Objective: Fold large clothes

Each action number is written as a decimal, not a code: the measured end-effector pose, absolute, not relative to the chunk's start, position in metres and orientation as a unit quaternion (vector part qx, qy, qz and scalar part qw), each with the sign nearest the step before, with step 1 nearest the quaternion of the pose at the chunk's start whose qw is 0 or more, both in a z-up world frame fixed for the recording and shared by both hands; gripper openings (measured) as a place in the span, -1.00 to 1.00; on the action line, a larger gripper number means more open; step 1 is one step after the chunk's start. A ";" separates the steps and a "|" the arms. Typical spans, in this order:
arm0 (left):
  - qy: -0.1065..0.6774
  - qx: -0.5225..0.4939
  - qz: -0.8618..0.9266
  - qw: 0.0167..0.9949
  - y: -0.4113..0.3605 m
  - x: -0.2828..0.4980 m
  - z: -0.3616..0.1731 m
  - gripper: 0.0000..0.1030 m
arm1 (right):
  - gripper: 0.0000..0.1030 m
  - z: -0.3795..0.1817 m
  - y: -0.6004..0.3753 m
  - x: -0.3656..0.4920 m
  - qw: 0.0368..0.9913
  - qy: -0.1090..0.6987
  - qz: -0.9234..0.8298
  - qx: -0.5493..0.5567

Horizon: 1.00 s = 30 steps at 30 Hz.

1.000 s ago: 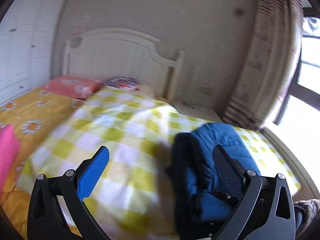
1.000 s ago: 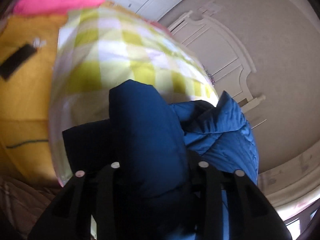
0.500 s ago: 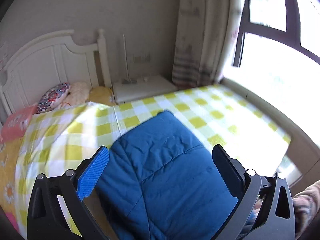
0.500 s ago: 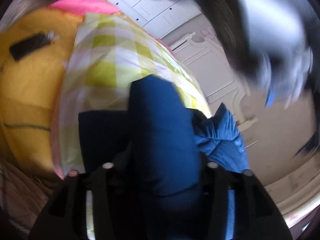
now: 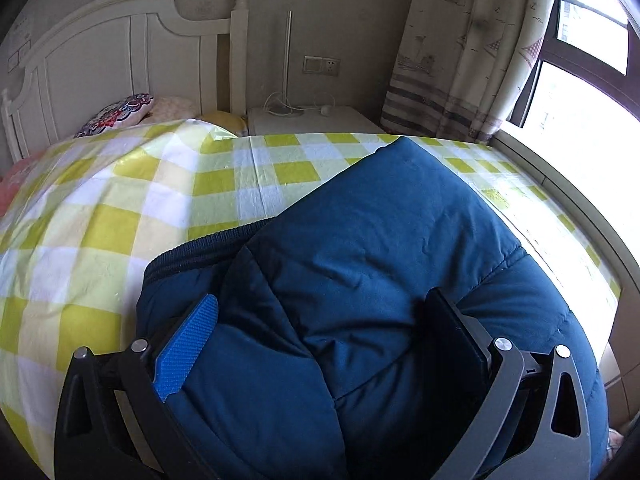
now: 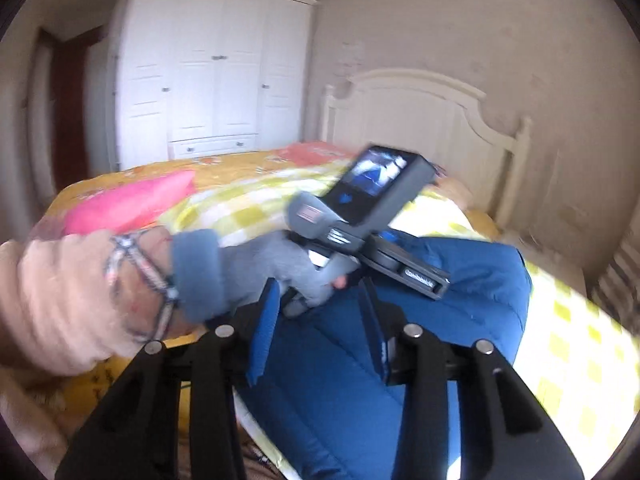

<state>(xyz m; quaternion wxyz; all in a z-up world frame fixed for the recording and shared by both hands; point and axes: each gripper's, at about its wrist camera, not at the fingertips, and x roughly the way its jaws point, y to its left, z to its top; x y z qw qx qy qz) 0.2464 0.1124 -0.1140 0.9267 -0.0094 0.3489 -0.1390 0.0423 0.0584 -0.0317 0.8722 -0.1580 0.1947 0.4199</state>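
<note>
While we look along the left claw, its jaws stand wide apart, sunk into the folded blue jacket bulging between them; we cannot tell whether the pads press it. Beyond its tips the jacket lies on the checked cover, with the headboard far behind. Our right claw has just been closing, yet nothing sits between its parted jaws. Just past them a gloved hand grips the other claw's handle over the jacket, the wardrobe farthest off.

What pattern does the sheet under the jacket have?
Yellow-green and white checks on the sheet, clearest in the left wrist view.
</note>
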 end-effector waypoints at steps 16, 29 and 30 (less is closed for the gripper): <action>0.385 0.146 0.061 0.909 0.099 0.207 -0.104 0.91 | -0.18 -0.110 0.113 0.033 0.833 0.221 0.403 -0.308; 0.361 0.024 0.027 0.932 0.139 0.197 -0.131 0.91 | -0.30 -0.024 0.014 0.193 0.899 0.246 0.333 -0.141; 0.357 0.019 0.026 0.933 0.141 0.195 -0.131 0.91 | -0.43 -0.024 0.008 0.223 0.903 0.262 0.323 -0.110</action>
